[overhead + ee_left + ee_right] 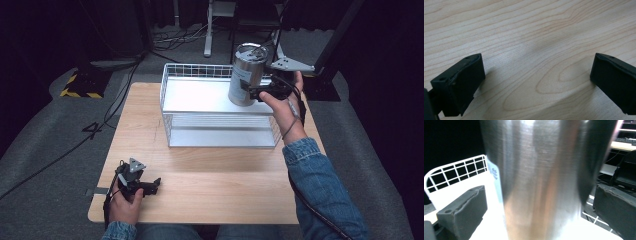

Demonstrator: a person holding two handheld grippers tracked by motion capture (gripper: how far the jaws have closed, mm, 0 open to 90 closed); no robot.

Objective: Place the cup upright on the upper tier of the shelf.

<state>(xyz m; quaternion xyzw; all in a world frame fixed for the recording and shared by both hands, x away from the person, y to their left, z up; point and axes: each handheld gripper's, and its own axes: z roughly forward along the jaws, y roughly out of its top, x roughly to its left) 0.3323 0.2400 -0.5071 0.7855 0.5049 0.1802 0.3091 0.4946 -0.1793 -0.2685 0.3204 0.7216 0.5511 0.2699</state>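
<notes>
Steel tumbler (247,74) on white wire rack (190,70) (right gripper (252,91) beside)

Bright overhead light falls on the pale wooden surface (210,175), while the room beyond it lies nearly black. The steel tumbler (544,180) looks blurred, streaked with white glare. Soft shadows edge the left claw (537,80).

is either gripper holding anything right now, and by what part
Nothing is held. The right gripper has its fingers open on either side of the steel tumbler, low on its body, on the wire shelf. The left gripper is open over bare table.
</notes>
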